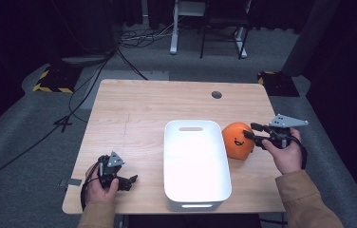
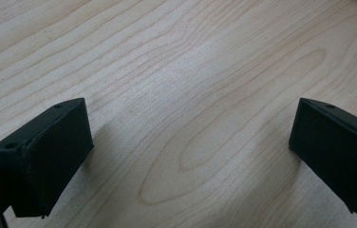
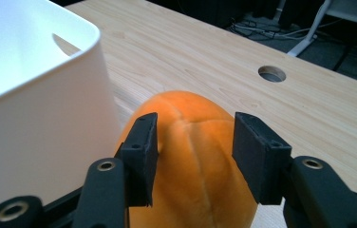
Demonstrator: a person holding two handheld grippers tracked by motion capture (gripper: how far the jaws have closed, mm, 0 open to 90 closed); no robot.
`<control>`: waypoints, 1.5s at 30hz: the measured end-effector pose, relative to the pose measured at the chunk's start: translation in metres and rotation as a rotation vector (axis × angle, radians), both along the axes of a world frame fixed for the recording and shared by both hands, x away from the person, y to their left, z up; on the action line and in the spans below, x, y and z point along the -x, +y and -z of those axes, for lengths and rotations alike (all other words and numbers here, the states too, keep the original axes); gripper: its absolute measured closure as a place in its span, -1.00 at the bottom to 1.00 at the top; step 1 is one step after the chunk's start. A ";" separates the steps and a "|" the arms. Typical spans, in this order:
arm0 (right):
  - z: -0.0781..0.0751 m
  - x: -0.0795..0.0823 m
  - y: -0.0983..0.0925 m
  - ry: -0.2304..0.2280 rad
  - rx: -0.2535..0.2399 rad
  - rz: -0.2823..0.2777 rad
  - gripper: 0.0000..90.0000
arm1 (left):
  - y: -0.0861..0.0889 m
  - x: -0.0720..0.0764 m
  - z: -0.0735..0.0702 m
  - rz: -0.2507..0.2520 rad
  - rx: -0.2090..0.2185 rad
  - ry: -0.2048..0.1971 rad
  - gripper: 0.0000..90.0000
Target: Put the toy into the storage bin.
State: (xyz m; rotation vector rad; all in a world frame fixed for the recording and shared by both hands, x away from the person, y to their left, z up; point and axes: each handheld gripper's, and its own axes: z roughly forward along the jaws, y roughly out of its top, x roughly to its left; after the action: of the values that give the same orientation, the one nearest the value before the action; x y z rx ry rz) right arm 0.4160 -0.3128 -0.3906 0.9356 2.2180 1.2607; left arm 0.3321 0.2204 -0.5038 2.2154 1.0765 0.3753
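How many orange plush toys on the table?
1. The orange plush pumpkin sits right of the white bin, with the right gripper at it. The bin's inside looks empty.

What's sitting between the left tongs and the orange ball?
The white bin stands between the left tongs and the orange ball, with bare table either side of it, as the high view shows.

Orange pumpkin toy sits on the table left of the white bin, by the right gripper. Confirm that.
Not quite: the orange pumpkin toy sits right of the white bin, as the high view shows. It is by the right gripper.
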 end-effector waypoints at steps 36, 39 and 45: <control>-0.053 0.021 -0.029 -0.045 -0.118 -0.200 0.84 | 0.000 0.000 0.000 0.000 -0.001 -0.001 -0.98; -0.059 0.024 -0.029 -0.051 -0.111 -0.215 0.84 | 0.000 0.000 0.000 0.005 -0.003 0.001 -0.99; -0.068 0.030 -0.032 -0.065 -0.112 -0.231 0.84 | 0.000 -0.001 0.000 0.007 0.001 0.004 -0.99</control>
State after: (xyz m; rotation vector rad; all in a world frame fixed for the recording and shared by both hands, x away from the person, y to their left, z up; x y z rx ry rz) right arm 0.3862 -0.3449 -0.3223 0.6807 2.2741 1.5096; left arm 0.3326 0.2204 -0.5039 2.2193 1.0708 0.3683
